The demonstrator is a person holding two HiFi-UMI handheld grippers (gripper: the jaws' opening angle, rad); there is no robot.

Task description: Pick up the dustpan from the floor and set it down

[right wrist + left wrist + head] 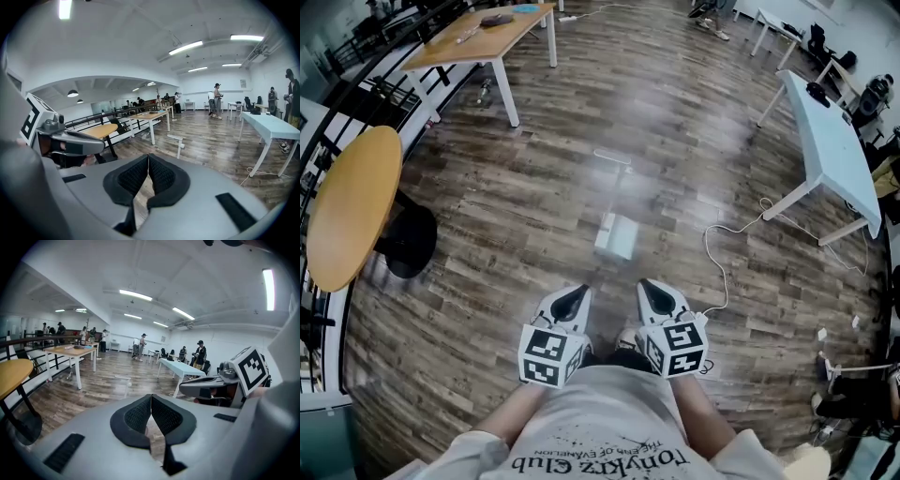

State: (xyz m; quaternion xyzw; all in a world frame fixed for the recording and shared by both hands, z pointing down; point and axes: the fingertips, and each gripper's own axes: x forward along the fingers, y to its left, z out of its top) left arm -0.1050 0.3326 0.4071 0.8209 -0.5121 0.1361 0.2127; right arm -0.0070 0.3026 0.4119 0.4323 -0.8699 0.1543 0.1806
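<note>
A pale dustpan point(616, 235) stands on the wooden floor ahead of me, and its long handle point(612, 157) rises away from me. It also shows small in the right gripper view as the dustpan point(180, 142) and faintly in the left gripper view as the dustpan point(126, 379). My left gripper point(577, 292) and right gripper point(649, 286) hang side by side in front of my body, well short of the dustpan. In both gripper views the black pads meet at the tips, on the left gripper point(151, 397) and on the right gripper point(148, 156), with nothing between them.
A round yellow table point(352, 206) on a black base stands at the left by a railing. A wooden table point(478, 42) is at the far left, a pale blue table point(830, 141) at the right. A white cable point(722, 272) trails over the floor right of the dustpan. People stand far off.
</note>
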